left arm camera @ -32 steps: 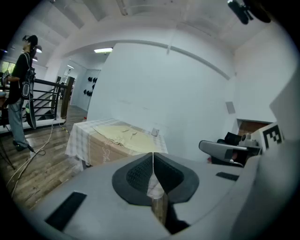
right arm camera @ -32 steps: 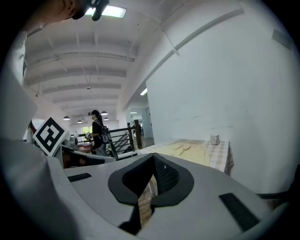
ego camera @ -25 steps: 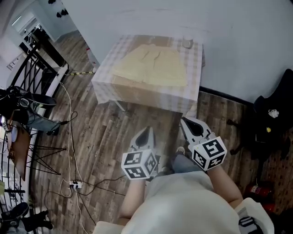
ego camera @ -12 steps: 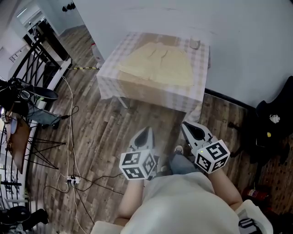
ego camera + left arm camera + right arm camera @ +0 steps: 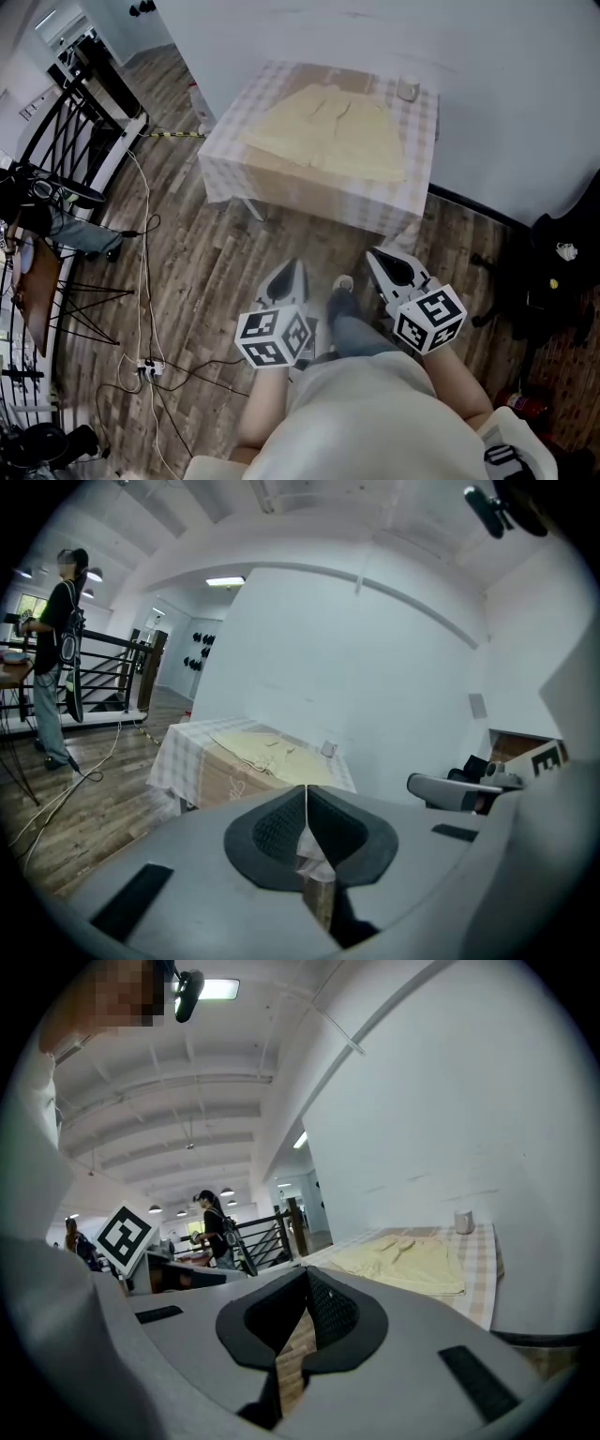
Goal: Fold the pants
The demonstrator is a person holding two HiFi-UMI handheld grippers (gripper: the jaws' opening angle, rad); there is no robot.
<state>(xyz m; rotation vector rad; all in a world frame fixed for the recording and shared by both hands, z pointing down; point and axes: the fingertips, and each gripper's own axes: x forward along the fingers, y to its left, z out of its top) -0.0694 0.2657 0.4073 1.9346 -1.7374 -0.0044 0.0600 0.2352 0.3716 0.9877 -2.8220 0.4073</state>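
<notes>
Since left gripper [image 5: 291, 270] and right gripper [image 5: 377, 257] are pressed shut (empty), reaching in unopened would likely shove and rumple the pants [image 5: 328, 131].

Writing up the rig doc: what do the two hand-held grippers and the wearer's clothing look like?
The left hand-held gripper and right hand-held gripper have pale grey pointed bodies with dark textured pads. Each carries a white cube printed with black square markers. The person wears a pale top and blue-grey trousers.
</notes>
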